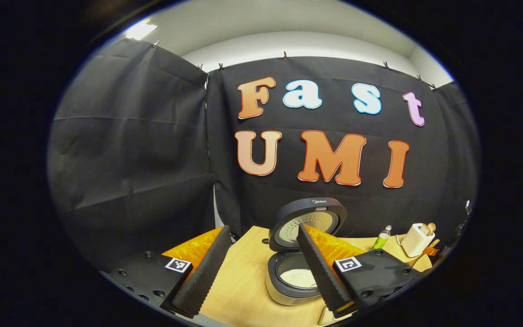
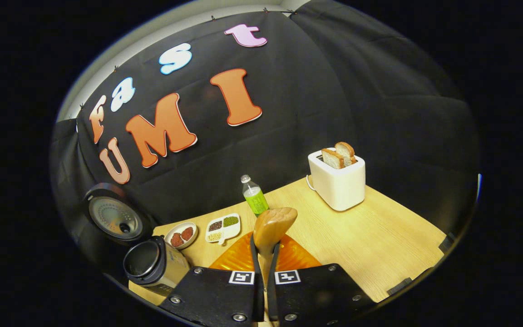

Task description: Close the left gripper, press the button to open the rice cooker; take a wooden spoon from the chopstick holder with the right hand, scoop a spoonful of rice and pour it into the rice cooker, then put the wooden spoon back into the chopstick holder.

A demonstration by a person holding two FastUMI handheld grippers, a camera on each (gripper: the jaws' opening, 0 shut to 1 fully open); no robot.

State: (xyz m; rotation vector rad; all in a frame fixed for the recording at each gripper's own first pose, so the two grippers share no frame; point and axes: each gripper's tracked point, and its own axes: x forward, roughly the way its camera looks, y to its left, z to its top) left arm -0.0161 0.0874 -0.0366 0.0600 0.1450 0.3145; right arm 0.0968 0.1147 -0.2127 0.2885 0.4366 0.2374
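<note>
The rice cooker (image 1: 284, 290) stands open on the wooden table, its round lid (image 1: 309, 220) tilted up and white rice (image 1: 294, 277) lying in the pot. My left gripper (image 1: 262, 230) is open in front of it, its right finger crossing the pot's edge, with nothing between the fingers. In the right gripper view, my right gripper (image 2: 265, 249) is shut on the handle of a wooden spoon (image 2: 274, 226), whose bowl stands upright above the fingers. No rice shows on the bowl. The open cooker (image 2: 150, 262) sits at lower left there, apart from the spoon.
A small plate with red pieces (image 2: 181, 236) and a white divided dish of beans (image 2: 223, 228) lie behind the cooker. A green bottle (image 2: 254, 196) stands mid-table. A white toaster (image 2: 337, 180) with bread slices sits at the right. The table edge (image 2: 407, 277) runs near right.
</note>
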